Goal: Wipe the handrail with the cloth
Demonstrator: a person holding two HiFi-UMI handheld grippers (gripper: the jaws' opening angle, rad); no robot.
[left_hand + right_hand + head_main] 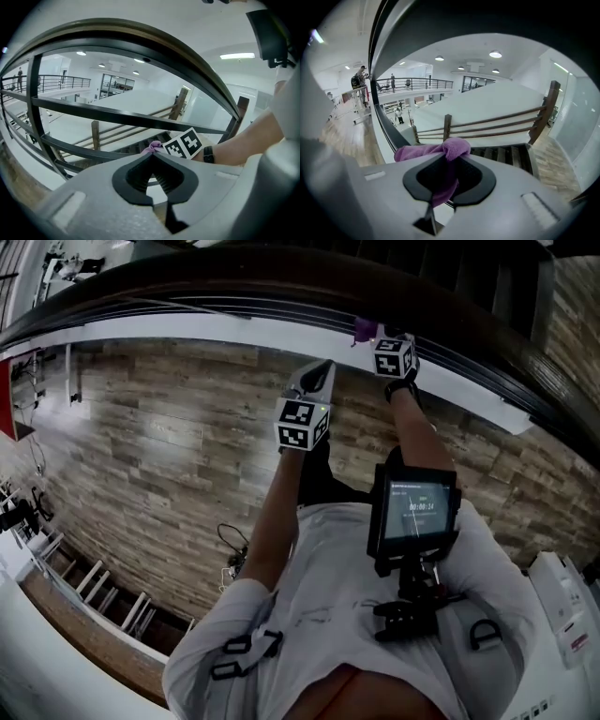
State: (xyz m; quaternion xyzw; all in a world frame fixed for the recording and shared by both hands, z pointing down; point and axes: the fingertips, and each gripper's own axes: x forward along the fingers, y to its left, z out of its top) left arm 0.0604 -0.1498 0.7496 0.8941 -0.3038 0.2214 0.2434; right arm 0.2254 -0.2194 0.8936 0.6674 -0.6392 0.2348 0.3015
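Observation:
The dark curved handrail runs across the top of the head view and arches over the left gripper view as a broad band, the handrail. My right gripper is up against it, shut on a purple cloth. In the right gripper view the purple cloth bulges out over the closed jaws of the right gripper and hangs down between them. My left gripper hovers below the rail, left of the right one. Its jaws meet with nothing between them. From there the cloth shows beside the right gripper's marker cube.
Black horizontal railing bars and a post run under the rail. Beyond lie a staircase with wooden rails and a lower hall. Wood-plank floor is underfoot. A screen device hangs on the person's chest.

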